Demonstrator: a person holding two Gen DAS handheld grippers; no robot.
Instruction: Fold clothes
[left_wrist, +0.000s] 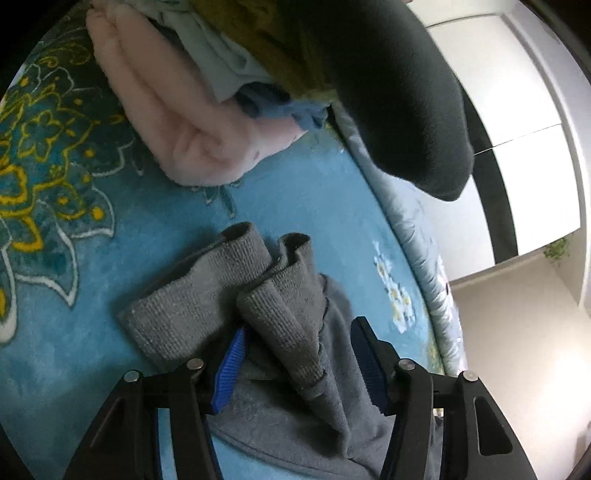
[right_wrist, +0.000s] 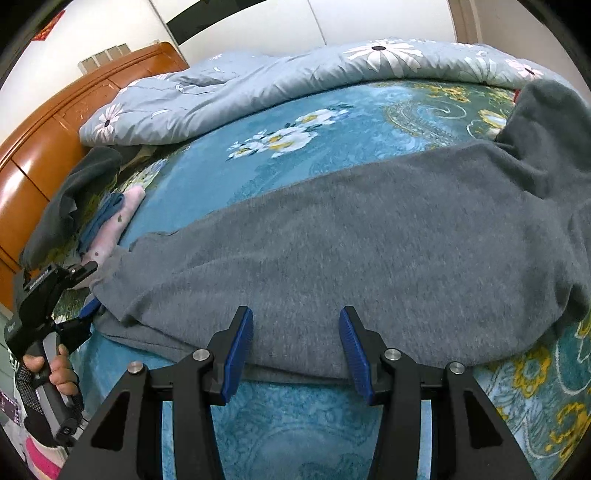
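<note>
A grey sweatshirt (right_wrist: 332, 236) lies spread across the blue floral bedspread (right_wrist: 229, 177). In the left wrist view its two ribbed cuffs (left_wrist: 236, 288) lie bunched together just ahead of my left gripper (left_wrist: 299, 354), whose blue pads are open with grey fabric between them. My right gripper (right_wrist: 295, 339) is open at the sweatshirt's near edge, its pads over the hem without closing on it. The left gripper also shows in the right wrist view (right_wrist: 74, 295), at the sweatshirt's left end.
A pile of clothes sits past the cuffs: a pink garment (left_wrist: 177, 122), blue and yellow-green pieces, and a dark grey one (left_wrist: 399, 92). A light blue flowered duvet (right_wrist: 258, 85) lies along the far side of the bed. A wooden headboard (right_wrist: 48, 147) stands at left.
</note>
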